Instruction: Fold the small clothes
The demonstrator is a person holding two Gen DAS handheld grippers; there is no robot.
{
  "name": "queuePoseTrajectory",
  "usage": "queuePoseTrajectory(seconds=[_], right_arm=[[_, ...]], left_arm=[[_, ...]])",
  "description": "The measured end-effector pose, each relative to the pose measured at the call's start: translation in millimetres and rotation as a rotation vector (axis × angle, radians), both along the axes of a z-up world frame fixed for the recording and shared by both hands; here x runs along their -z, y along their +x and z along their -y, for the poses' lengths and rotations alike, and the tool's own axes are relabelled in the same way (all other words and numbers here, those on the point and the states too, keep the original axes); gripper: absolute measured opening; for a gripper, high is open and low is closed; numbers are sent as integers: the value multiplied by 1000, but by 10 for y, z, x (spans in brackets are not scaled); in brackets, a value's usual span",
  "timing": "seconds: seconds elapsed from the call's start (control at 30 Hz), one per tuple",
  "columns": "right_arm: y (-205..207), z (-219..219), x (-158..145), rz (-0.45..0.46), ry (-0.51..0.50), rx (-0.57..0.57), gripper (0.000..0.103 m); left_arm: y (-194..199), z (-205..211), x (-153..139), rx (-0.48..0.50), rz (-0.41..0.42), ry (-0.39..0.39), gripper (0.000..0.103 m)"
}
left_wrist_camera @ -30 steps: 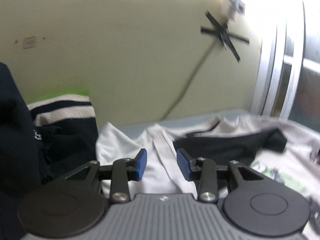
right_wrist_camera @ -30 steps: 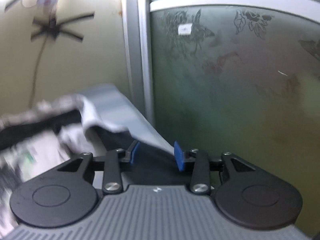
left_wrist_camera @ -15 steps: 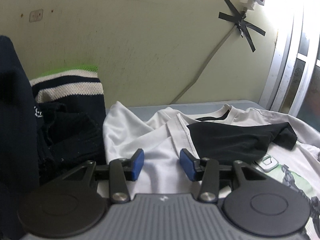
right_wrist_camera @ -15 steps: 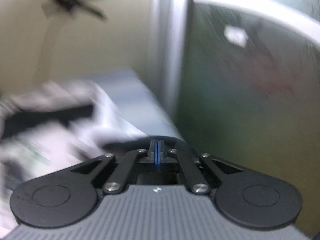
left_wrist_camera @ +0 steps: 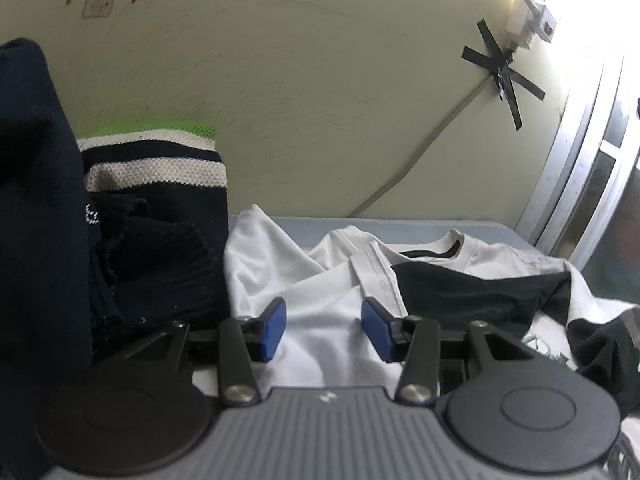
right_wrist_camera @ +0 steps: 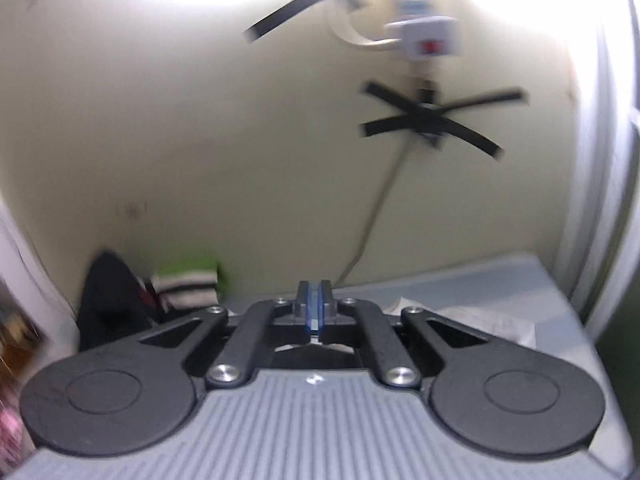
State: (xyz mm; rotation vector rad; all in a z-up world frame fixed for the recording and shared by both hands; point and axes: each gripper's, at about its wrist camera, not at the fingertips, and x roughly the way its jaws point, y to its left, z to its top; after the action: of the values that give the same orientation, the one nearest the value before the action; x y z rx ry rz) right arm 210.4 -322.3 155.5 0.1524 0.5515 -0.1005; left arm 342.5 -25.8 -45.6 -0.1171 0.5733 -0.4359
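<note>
A white T-shirt with a black sleeve lies crumpled on the grey-blue table. My left gripper is open, low over the white cloth, its blue pads apart with cloth between and beneath them. My right gripper is shut, raised and pointing at the wall; a thin sliver of cloth seems pinched between the pads, and a white piece of the shirt shows just behind it. The view is blurred.
A pile of dark navy clothes with a striped navy-white-green knit stands at the left against the wall; it also shows in the right wrist view. A taped cable runs down the wall. A window frame is at the right.
My right gripper closed about half a second ago, then swung up and left from the glass door toward the wall. My left gripper stayed open and settled closer over the white cloth.
</note>
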Motion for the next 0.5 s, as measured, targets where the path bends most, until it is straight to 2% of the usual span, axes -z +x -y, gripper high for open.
queuePoseTrajectory(seconds=[0.03,0.07,0.1,0.17,0.27,0.33,0.4,0.47,0.5], right_arm=[[61,-45,56,-24,-90,2,11],[114,-25,118,-51,-136,24,19],[158,51,213,-88,-145,58,31],[221,332,532,-214,-122,121,41],[215,602,1072,-399,-190,207,41],[180,709,1330,-465,-178,218,42],[155,778,1459,-489,-131,217,48],[164,802,1525,-494,-144,215,44],[170,806,1536,-500,-152,216,21]], left_arm=[[9,-15,-3,-1,-4,-9,43],[19,-27,-5,0,-8,-19,44],[26,-31,-7,3,-11,-27,44],[36,-17,-6,11,-14,-30,44],[27,39,7,27,-11,-9,45],[9,77,13,37,-2,10,46],[-13,99,13,42,12,24,48],[-21,108,15,45,16,29,49],[-18,109,17,46,15,31,50]])
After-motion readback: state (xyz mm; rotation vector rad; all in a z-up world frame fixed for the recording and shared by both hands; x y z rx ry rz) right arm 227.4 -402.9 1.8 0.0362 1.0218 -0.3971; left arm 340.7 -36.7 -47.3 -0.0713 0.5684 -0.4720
